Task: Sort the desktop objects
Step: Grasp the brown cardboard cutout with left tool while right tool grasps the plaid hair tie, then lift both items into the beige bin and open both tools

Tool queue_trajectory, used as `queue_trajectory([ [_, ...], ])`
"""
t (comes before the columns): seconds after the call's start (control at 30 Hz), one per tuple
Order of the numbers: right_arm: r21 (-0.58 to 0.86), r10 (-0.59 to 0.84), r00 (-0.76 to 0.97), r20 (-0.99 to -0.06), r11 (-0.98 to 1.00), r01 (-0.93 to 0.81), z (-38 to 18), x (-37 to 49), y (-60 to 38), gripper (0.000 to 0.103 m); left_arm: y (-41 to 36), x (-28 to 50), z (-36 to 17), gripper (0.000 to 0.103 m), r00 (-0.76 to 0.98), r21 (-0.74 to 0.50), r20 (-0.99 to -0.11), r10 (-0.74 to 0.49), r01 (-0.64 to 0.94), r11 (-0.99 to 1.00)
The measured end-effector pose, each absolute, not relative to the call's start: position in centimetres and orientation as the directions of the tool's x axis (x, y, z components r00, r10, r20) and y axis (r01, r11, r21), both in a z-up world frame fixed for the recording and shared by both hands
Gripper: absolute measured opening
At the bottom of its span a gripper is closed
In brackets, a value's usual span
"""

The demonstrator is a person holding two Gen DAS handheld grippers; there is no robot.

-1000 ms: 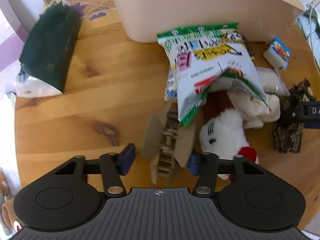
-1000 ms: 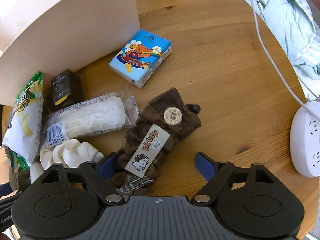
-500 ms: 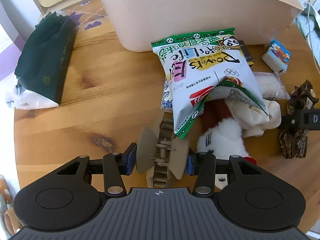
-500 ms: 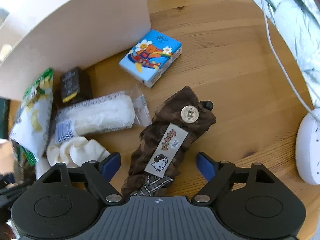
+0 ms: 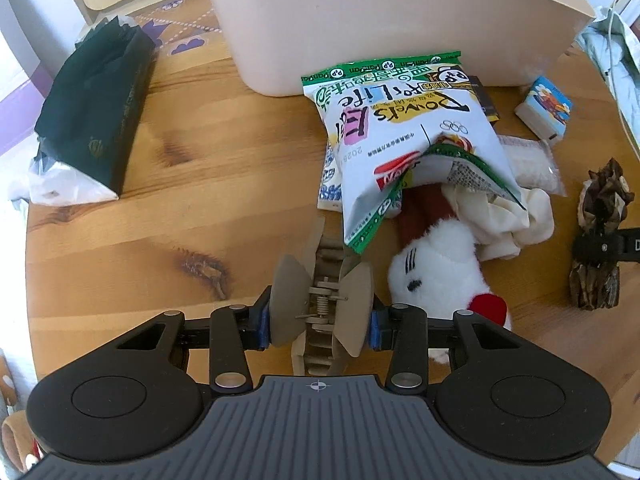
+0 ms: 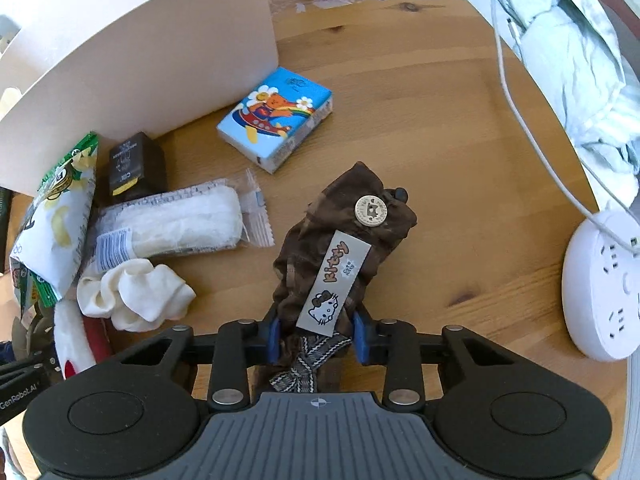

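Left gripper [image 5: 319,322] is clamped on the hair clip [image 5: 320,312] just short of the bin [image 5: 400,20]; right gripper [image 6: 316,334] pinches the brown pouch [image 6: 340,256] beside it. Lift both straight up, clear the bin's rim, then release inside

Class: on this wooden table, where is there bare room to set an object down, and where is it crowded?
Bare wood lies between the dark green pack and the snack bag, and between the brown fabric pouch and the white power strip. It is crowded in front of the beige bin.
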State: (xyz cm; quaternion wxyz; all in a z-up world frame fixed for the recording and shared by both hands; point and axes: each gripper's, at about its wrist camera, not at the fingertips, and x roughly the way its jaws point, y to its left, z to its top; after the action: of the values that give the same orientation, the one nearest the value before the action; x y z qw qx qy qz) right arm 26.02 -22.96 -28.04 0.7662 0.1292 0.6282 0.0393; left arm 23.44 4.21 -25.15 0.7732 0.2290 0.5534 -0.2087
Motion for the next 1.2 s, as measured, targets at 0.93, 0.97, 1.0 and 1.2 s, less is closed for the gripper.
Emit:
queue_trajectory([
  [0.93, 0.381, 0.357, 0.448, -0.82, 0.924, -0.039, -15.5, 24.8, -27.1, 0.032, 5.7, 25.7, -13.0, 0.043, 0.433, 0.061, -0.868, -0.242, 0.578, 0.814],
  [0.97, 0.381, 0.36, 0.462, -0.811, 0.923, -0.05, -14.9, 25.0, -27.0, 0.032, 5.4, 25.9, -12.5, 0.043, 0.44, 0.063, -0.864, -0.247, 0.58, 0.812],
  [1.0, 0.383, 0.363, 0.477, -0.801, 0.922, -0.059, -14.1, 25.1, -27.0, 0.032, 5.1, 26.1, -11.9, 0.043, 0.448, 0.066, -0.858, -0.252, 0.582, 0.81],
  [1.2, 0.393, 0.386, 0.536, -0.751, 0.913, -0.107, -11.4, 26.8, -26.7, 0.032, 3.4, 27.2, -9.3, 0.043, 0.482, 0.076, -0.829, -0.284, 0.599, 0.797],
])
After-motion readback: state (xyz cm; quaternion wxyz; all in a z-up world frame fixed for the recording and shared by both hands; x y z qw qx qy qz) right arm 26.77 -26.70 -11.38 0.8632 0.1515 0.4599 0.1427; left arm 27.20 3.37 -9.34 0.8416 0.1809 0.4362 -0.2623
